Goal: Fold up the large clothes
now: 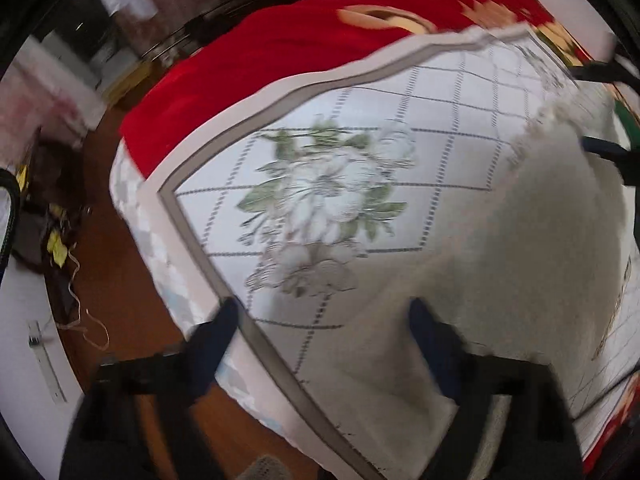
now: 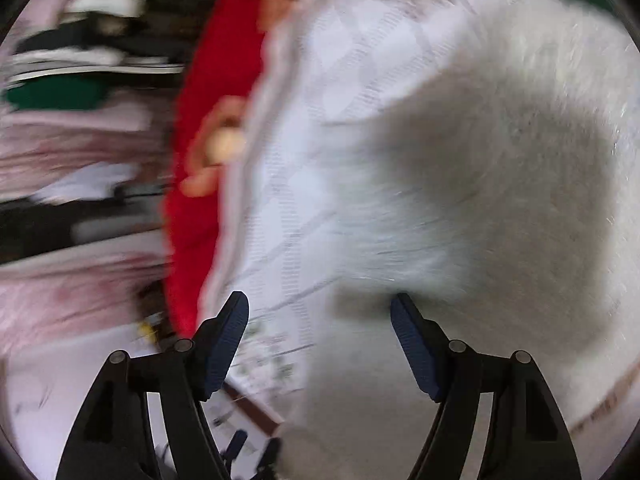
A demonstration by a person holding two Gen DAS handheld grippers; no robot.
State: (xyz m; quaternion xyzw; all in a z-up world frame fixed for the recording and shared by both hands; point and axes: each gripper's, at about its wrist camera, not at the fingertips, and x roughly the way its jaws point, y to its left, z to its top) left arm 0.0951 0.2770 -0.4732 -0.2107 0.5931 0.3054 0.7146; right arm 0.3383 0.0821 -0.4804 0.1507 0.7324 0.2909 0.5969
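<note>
Red blanket covers most of the bed, and on top of it lies a checked sheet with a big flower print and a grey border. On that sits the thing being folded, a fluffy white garment, bunched toward the right side of the left wrist view and filling most of the right wrist view. Both views are pretty smeared, so I can't tell sleeves from hem.

Left gripper has its jaws spread wide with nothing between them, hovering over the sheet's border just beside the fleece. Right gripper is also spread wide and empty, right at the fluffy edge. It also pokes in at the far right of the left wrist view.

My guess is this is a regrasp between folds. For doing it well: pick two matching corners or edge points, pinch only the top layer so the sheet doesn't come along, and lift both sides evenly so the fold lands square. Thick pile slips, so bite deep.
</note>
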